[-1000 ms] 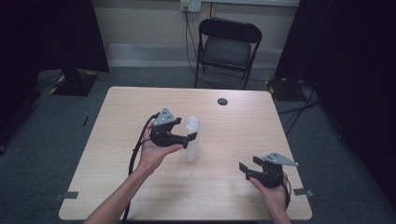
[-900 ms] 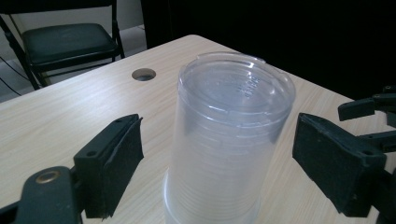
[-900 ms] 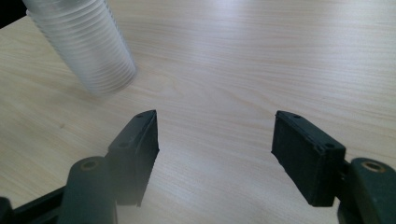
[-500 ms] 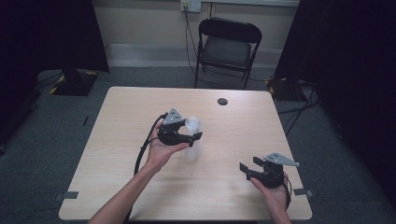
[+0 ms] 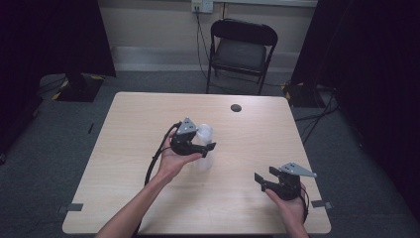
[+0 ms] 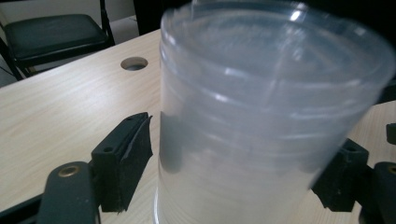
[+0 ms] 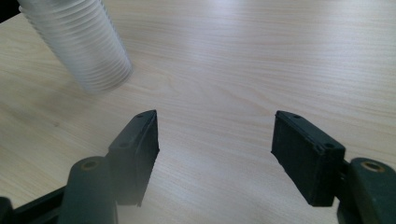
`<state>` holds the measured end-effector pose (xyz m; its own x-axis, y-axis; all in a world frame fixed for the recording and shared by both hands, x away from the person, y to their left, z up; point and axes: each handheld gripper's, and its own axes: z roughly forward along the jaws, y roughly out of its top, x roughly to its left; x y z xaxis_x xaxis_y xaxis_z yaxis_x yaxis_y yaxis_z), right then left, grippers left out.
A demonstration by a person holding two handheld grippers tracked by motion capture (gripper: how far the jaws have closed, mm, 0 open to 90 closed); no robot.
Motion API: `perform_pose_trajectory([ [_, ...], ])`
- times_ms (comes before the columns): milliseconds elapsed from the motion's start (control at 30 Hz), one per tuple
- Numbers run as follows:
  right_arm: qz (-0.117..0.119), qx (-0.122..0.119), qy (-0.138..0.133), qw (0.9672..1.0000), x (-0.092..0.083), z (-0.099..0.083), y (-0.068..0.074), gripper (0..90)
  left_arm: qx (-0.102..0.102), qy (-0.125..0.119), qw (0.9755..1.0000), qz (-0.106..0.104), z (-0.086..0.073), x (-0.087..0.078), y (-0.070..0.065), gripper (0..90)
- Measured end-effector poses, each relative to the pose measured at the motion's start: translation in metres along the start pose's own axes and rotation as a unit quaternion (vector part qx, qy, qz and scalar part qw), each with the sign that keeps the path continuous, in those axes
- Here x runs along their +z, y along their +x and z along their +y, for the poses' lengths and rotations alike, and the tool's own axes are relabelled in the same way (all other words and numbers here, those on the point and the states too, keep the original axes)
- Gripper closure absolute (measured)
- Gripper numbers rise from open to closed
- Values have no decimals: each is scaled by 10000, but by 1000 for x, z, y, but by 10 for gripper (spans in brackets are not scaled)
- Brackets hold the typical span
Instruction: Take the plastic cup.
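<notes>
A stack of clear plastic cups (image 5: 204,134) stands a little left of the middle of the wooden table (image 5: 124,148), leaning slightly. My left gripper (image 5: 205,144) has its jaws on either side of the stack. They have just been closing, and their pads now press on its ribbed wall. In the left gripper view the stack (image 6: 261,93) sits between the two black pads (image 6: 128,158). My right gripper (image 5: 265,177) rests near the front right of the table, open with nothing in it. In the right gripper view its jaws (image 7: 215,140) stand wide over bare wood, with the stack (image 7: 81,42) off to the upper left.
A round cable hole (image 5: 236,107) sits near the table's far edge. A black folding chair (image 5: 241,49) stands behind the table. A cable trails from the left gripper along the forearm. Dark curtains hang on both sides.
The left gripper has moved in and slightly down around the cup stack, and its jaws have closed on it. The stack now leans a little. The right gripper has stayed put.
</notes>
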<state>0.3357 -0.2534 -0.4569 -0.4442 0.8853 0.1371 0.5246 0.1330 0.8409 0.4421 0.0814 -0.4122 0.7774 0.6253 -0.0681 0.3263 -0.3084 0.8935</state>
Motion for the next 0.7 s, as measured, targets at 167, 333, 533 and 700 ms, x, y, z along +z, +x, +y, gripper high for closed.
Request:
perform_pose_trajectory([
  [167,-11,-10,38,10000,1,0,-1,321,-175,-49,9998,-54,-1,3,1,295],
  [333,-1,-2,64,10000,2,0,-1,322,-134,-68,9999,3,0,0,1,309],
  [533,-56,-15,15,10000,0,0,-1,327,-141,-162,9997,80,3,-6,3,307],
  [700,-55,-16,39,10000,1,0,-1,328,-84,-231,9996,104,8,-10,0,309],
])
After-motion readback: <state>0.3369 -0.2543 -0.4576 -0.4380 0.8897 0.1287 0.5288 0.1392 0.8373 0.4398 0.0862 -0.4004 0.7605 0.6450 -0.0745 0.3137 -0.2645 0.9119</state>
